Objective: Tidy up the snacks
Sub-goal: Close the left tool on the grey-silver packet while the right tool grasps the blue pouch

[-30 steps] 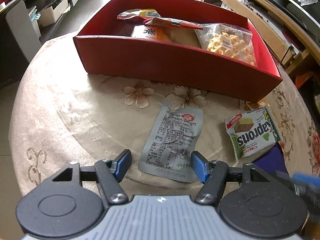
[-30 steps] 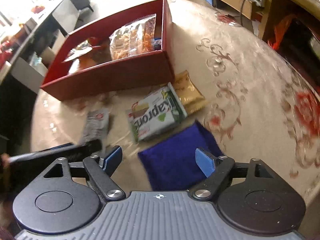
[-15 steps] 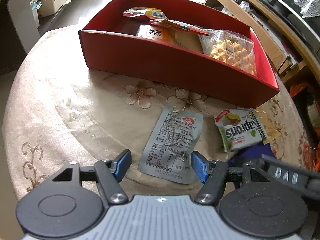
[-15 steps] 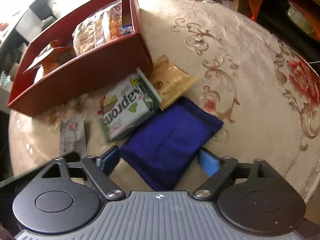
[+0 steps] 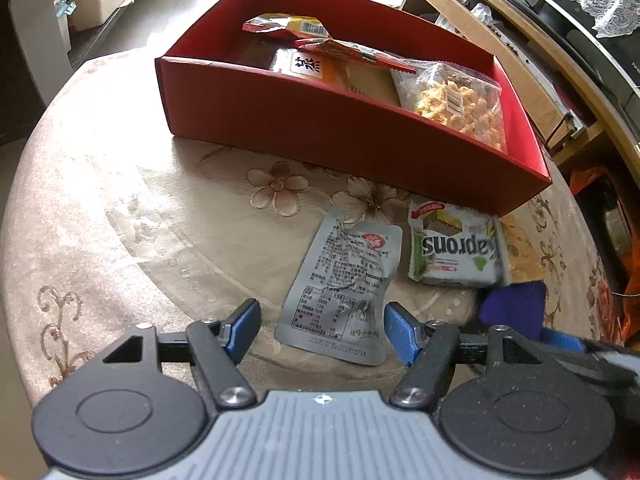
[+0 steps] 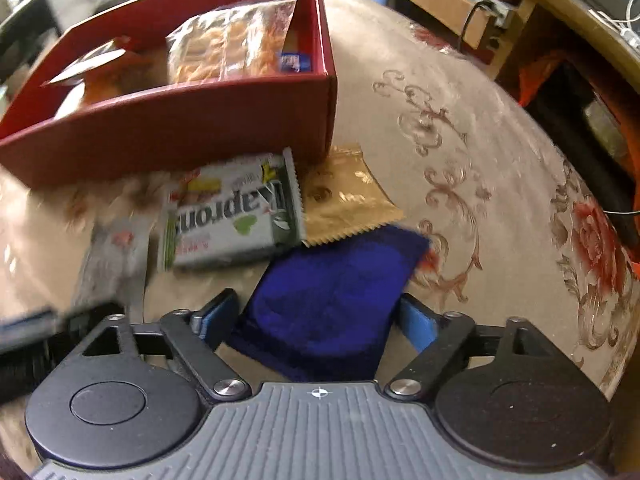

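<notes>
A red box (image 5: pixel 348 128) holds several snack packets, among them a clear bag of yellow puffs (image 5: pixel 456 98). In front of it on the table lie a grey foil pouch (image 5: pixel 344 280), a green-white wafer pack (image 5: pixel 456 250), a gold packet (image 6: pixel 344 200) and a dark blue packet (image 6: pixel 332 300). My left gripper (image 5: pixel 320 330) is open, its fingers either side of the grey pouch's near end. My right gripper (image 6: pixel 316 318) is open, with the blue packet between its fingers. The box (image 6: pixel 168 128) and wafer pack (image 6: pixel 232 216) also show in the right wrist view.
The round table has a beige floral cloth (image 5: pixel 160 216). Wooden shelving (image 5: pixel 520 52) stands behind the box on the right. A white chair (image 5: pixel 36 48) and a cardboard box (image 5: pixel 100 4) stand on the floor at the left. The table edge (image 6: pixel 616 320) is close on the right.
My right gripper has moved forward and down so the blue packet now lies between its fingers. My left gripper has shifted slightly; the grey pouch stays between its fingers.
</notes>
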A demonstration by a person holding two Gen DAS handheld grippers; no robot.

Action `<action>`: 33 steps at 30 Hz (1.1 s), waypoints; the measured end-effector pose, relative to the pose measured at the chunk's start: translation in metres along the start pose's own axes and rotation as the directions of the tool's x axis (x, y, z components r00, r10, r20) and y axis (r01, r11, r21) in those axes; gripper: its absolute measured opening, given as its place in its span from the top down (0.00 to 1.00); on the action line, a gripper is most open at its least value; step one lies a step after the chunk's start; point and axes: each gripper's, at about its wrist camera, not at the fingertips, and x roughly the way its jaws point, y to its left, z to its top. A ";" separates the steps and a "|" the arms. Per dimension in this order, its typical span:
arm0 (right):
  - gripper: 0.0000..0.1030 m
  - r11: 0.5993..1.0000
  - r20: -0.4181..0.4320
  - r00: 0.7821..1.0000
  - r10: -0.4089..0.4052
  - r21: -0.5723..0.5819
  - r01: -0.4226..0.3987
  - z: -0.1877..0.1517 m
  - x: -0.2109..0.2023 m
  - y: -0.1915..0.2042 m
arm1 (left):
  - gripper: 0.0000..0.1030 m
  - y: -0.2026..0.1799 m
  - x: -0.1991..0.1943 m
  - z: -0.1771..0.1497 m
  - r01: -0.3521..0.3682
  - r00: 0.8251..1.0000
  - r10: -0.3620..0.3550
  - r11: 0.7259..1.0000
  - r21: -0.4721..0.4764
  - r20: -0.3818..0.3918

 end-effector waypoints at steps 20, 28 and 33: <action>0.02 0.984 -0.011 0.995 0.096 -0.149 -0.097 -0.024 0.001 -0.010 | 0.31 -0.031 0.019 0.014 -0.132 0.990 0.132 0.991 0.017 0.045; 0.00 0.974 -0.021 0.987 0.156 -0.162 -0.158 -0.025 -0.001 -0.016 | 0.16 -0.055 0.031 0.008 -0.222 0.975 0.218 0.970 0.104 0.050; 0.00 0.967 -0.015 0.993 0.115 -0.228 -0.116 -0.025 0.002 -0.005 | 0.17 -0.056 0.030 0.005 -0.227 0.973 0.222 0.969 0.101 0.058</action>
